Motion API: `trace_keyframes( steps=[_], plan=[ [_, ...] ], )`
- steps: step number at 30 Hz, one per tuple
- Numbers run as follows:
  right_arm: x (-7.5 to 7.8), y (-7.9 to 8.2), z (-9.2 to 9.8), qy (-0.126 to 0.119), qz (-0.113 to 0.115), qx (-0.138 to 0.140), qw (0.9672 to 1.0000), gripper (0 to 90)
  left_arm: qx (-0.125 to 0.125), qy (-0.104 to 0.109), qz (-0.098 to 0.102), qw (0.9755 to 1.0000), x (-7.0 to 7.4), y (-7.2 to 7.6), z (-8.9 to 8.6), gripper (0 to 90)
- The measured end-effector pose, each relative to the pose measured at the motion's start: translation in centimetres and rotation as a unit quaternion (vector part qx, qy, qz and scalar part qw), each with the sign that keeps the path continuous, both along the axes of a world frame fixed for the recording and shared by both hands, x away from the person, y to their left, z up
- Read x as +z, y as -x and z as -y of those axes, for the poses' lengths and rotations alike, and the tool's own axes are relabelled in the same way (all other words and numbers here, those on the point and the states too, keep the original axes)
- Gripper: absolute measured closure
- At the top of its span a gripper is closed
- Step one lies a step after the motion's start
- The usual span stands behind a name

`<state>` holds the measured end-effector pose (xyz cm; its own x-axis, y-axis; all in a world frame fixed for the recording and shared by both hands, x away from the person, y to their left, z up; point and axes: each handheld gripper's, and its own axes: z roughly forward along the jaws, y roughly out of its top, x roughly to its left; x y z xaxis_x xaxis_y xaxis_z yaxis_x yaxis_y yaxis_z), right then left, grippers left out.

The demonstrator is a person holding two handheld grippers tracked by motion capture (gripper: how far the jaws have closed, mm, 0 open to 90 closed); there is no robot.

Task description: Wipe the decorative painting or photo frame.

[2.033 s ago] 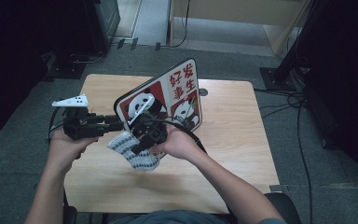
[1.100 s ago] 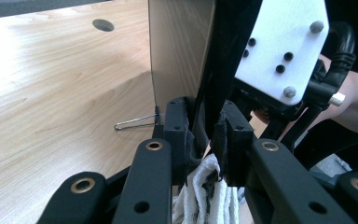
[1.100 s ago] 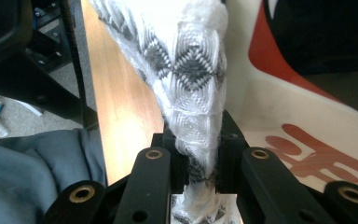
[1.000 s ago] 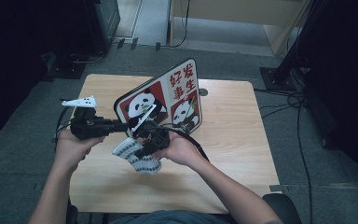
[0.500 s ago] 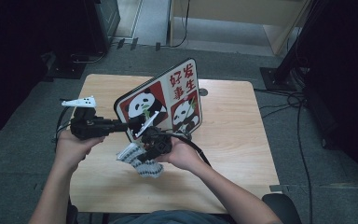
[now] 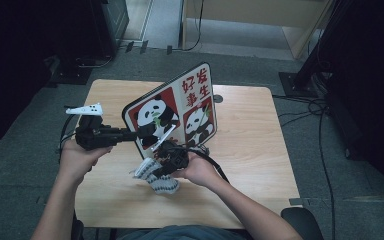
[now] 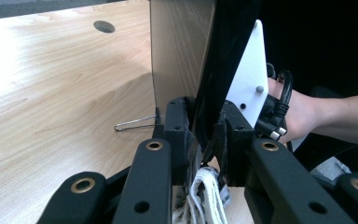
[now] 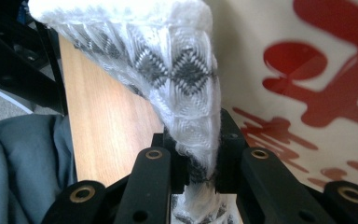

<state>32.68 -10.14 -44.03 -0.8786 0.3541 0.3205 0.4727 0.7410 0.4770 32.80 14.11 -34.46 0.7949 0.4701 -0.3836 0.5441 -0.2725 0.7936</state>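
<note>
Sock [image 6: 156,176] had sunk toward the table [image 6: 250,150] with my right gripper [image 6: 172,159], its jaws pinched tight on the knit, so I judged a set-down near. My left gripper [image 6: 130,134] stayed clamped on the panda board [image 6: 180,107]'s edge. Bare wood lay right; the near edge sat close.
</note>
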Motion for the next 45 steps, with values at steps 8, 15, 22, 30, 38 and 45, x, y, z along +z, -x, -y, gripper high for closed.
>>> trace_keyframes(
  steps=[8,15,22,30,38,45],
  plan=[
    [-0.3,-0.2,1.4,-0.005,0.0,-0.017,0.9998,80.1,0.002,0.001,0.002,1.0,-0.1,0.0,0.0,76.7],
    [1.2,-0.3,3.2,-0.02,0.005,-0.029,0.9994,80.5,0.004,0.001,0.005,1.0,-0.1,0.1,0.0,76.6],
    [3.5,-0.3,4.3,-0.028,0.019,-0.025,0.9991,80.5,0.008,0.0,0.009,0.9999,-0.1,0.1,0.0,76.4],
    [6.2,-0.7,5.8,-0.046,0.04,-0.039,0.9974,80.4,0.011,0.002,0.013,0.9999,-0.2,0.1,0.0,76.5],
    [9.8,-1.6,6.4,-0.065,0.053,-0.044,0.9955,80.4,0.013,0.003,0.013,0.9998,-0.2,0.2,0.1,76.6],
    [15.2,-2.6,5.9,-0.073,0.082,-0.043,0.993,80.3,0.015,0.005,0.015,0.9998,-0.3,0.2,0.1,76.7]
  ],
)
